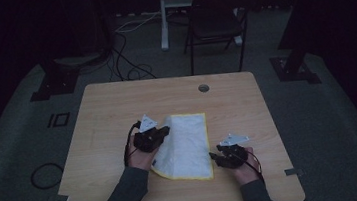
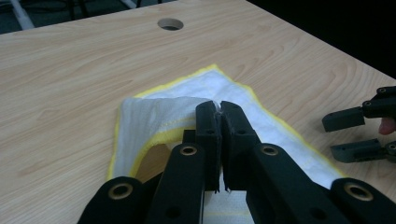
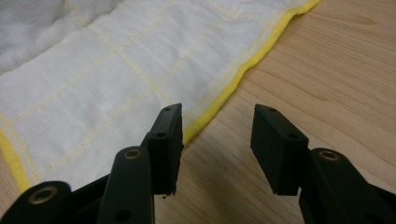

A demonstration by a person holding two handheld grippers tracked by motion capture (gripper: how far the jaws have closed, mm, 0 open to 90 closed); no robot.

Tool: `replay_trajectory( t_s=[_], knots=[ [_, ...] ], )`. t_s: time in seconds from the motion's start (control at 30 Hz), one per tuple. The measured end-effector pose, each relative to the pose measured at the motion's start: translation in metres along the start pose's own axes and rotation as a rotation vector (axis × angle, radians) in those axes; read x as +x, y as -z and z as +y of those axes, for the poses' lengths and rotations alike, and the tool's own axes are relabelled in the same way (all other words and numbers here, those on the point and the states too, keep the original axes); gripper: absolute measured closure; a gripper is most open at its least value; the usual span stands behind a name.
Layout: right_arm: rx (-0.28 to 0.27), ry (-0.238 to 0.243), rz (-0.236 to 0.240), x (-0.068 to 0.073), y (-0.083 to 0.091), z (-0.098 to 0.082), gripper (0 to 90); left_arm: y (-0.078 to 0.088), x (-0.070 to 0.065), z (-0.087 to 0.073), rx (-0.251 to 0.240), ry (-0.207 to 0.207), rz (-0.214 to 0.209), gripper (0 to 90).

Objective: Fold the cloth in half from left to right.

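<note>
A white cloth (image 1: 186, 139) with a yellow hem lies on the wooden table (image 1: 103, 123). My left gripper (image 1: 163, 131) is shut on the cloth's left edge. In the left gripper view the jaws (image 2: 219, 109) pinch a fold of cloth (image 2: 154, 116) raised off the table, with the hem arching below it. My right gripper (image 1: 214, 156) stands open just off the cloth's right edge. In the right gripper view its jaws (image 3: 217, 126) are spread over bare wood, the left one at the yellow hem of the cloth (image 3: 116, 79). The left gripper view also shows the right gripper (image 2: 348, 135) open at the right.
A round cable hole (image 1: 204, 88) sits near the table's far edge. Behind the table stand a dark chair (image 1: 215, 18) and a white post, with cables (image 1: 127, 65) lying on the floor.
</note>
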State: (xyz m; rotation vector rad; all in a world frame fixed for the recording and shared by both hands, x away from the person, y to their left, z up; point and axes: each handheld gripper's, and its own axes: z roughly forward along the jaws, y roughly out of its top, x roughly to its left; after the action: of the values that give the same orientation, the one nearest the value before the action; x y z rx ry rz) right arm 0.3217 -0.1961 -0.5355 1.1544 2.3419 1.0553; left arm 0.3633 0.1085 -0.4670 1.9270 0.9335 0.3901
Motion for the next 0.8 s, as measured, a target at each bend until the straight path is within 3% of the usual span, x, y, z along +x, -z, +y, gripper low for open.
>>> replay_trajectory(
  t_s=[0.8],
  knots=[
    [-0.002,-0.005,-0.010,-0.003,0.001,-0.001,53.9,-0.018,-0.016,0.009,-0.001,-0.014,-0.042,87.4]
  ],
)
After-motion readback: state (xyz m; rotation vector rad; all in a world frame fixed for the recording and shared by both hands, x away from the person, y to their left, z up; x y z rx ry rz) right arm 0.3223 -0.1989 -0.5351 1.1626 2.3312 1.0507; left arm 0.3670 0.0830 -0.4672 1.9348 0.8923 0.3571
